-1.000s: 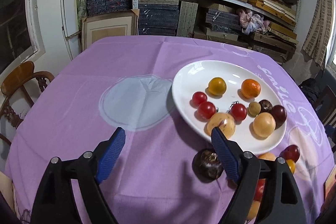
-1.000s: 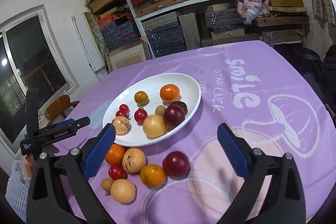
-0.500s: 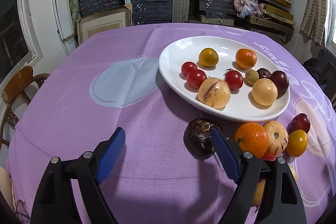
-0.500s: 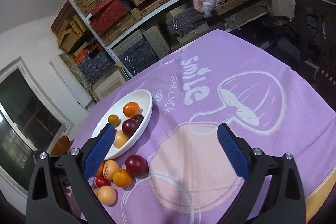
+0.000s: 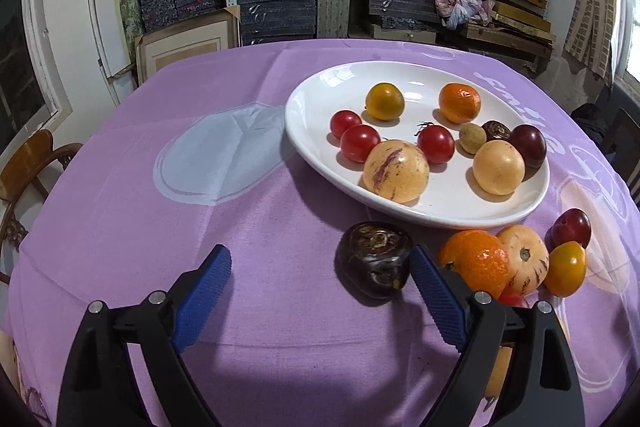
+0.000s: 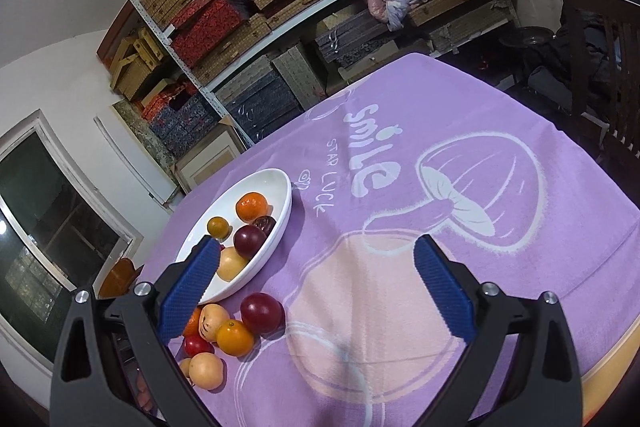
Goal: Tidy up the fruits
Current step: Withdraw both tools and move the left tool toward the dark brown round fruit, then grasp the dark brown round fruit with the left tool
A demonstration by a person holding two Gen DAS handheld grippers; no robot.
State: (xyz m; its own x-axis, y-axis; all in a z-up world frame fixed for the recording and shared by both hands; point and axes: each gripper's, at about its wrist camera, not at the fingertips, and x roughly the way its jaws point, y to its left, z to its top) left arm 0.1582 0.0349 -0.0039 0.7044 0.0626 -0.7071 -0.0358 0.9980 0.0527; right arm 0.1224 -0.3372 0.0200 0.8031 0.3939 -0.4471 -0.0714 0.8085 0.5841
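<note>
left wrist view has the left gripper (image 5: 320, 263) low over the purple tablecloth (image 5: 240, 211), and its jaws are opening, blue pads spread wide. a dark wrinkly fruit (image 5: 373, 259), maybe a passion fruit, sits on the cloth between the pads, way over toward the right pad. can't really tell if that pad is brushing it or just next to it, but the left pad is well clear, so nothing is being squeezed.

just past it is the white oval plate (image 5: 316, 99) with fruit already on it: a streaky pepino melon (image 5: 396, 171) at the near edge, three cherry tomatoes (image 5: 360, 143), a yellow tomato (image 5: 384, 101), a tangerine (image 5: 459, 103), a dark plum (image 5: 527, 145), a pale yellow round fruit (image 5: 498, 167), plus two small brownish ones that are too small to name.

off the plate, on the cloth to the right of the gripper, there's a little pile: another tangerine (image 5: 476, 263), a second pepino (image 5: 524, 259), a red plum (image 5: 571, 227) and a yellow-orange tomato (image 5: 565, 269), all bunched up touching each other.

right wrist view shows the right gripper (image 6: 316, 283) with its jaws wide apart too, nothing between them, just bare cloth with the mushroom print. the plate and loose pile sit off to its left, partly behind the left pad.
</note>
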